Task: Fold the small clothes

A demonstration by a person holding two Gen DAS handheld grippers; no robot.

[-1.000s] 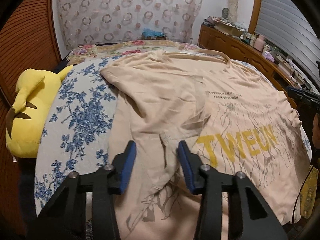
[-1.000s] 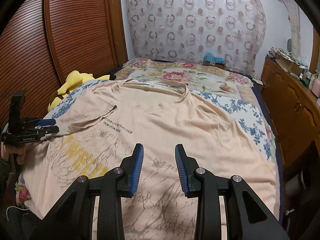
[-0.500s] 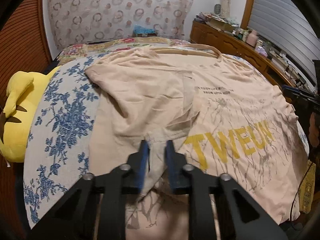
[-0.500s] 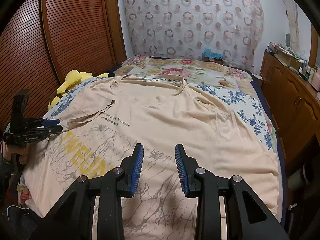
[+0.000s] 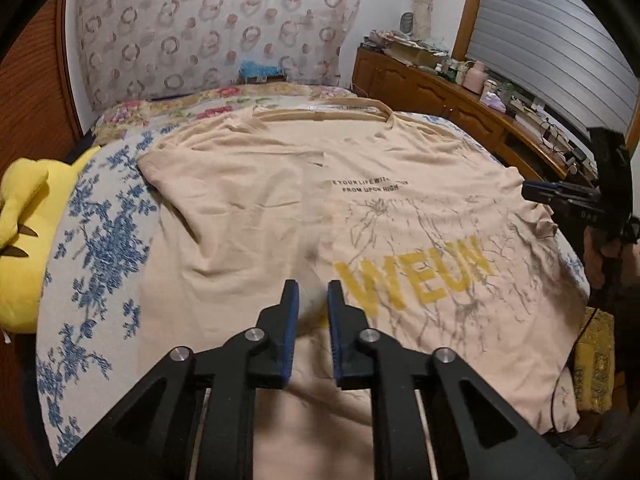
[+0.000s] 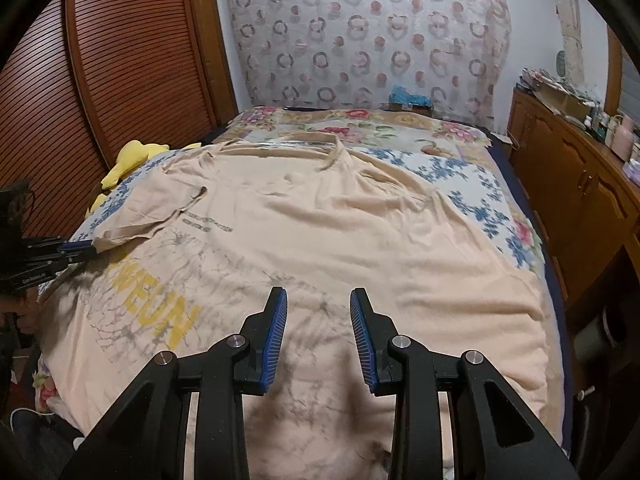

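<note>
Shirt: one beige cotton T-shirt with yellow lettering (image 5: 400,240) lies spread on the floral-quilted bed (image 5: 92,240), its left side folded inward. Left gripper (image 5: 313,300) has just closed its jaws and now clamps a bunch of that fold's fabric, where a second ago they stood apart; the fold can be dragged. Right gripper (image 6: 318,320) hovers released over the hem. One yellow plush toy (image 5: 24,216) lies beside the shirt. Two grippers.

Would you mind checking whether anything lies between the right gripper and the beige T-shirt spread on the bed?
Nothing visible does. The right gripper hangs open directly over the beige T-shirt, with only bare printed fabric beneath and ahead of it. The left gripper is off to the shirt's other side, pinching a fold of the cloth.
</note>
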